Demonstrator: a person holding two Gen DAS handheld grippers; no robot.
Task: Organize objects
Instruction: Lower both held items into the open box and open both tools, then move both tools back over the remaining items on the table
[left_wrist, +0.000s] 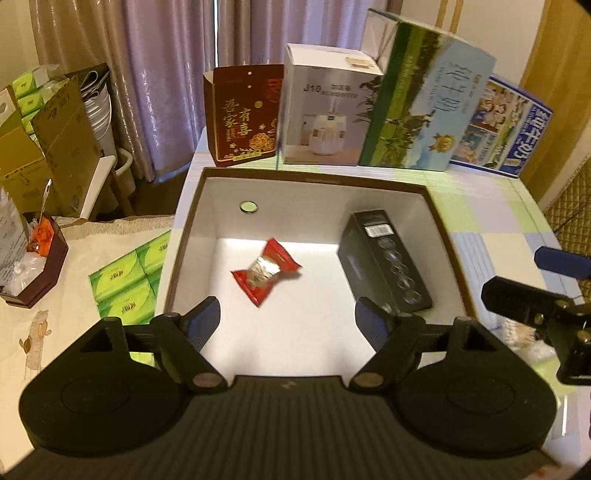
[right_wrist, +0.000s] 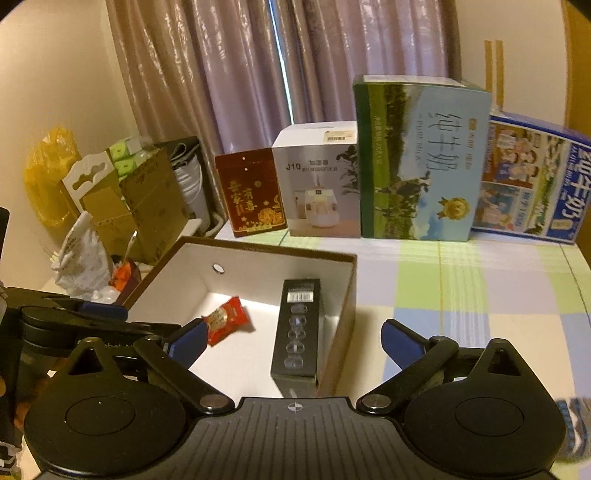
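The red candy packet (left_wrist: 266, 271) lies on the white floor of the open storage box (left_wrist: 314, 176), near its middle, touching nothing else, and I see it blurred in both wrist views. Starting at the far left of the left wrist view, I note a dark hexagonal tray (left_wrist: 40, 269) holding small clutter, then a green tissue pack (left_wrist: 127, 280) lying flat just beside the box's left wall. My left gripper (left_wrist: 288, 314) hovers over the near edge of the box with its fingers spread wide apart and nothing between them; the candy packet sits ahead of the gap, clear of both pads. Further right inside the box, a black carton (left_wrist: 384, 258) lies flat along the right wall, well apart from the candy packet. Behind the box, standing upright in a row on the checked tablecloth (right_wrist: 480, 295), I read from left to right a maroon gift box (left_wrist: 243, 118), a white humidifier box (left_wrist: 325, 107), a tall green milk carton (left_wrist: 424, 99) and a blue milk carton (left_wrist: 506, 129). My right gripper (right_wrist: 293, 341) is positioned over the box's near right corner, above the black carton; its fingers are also spread wide and hold nothing. In the right wrist view, the left gripper's body is visible at the left edge.
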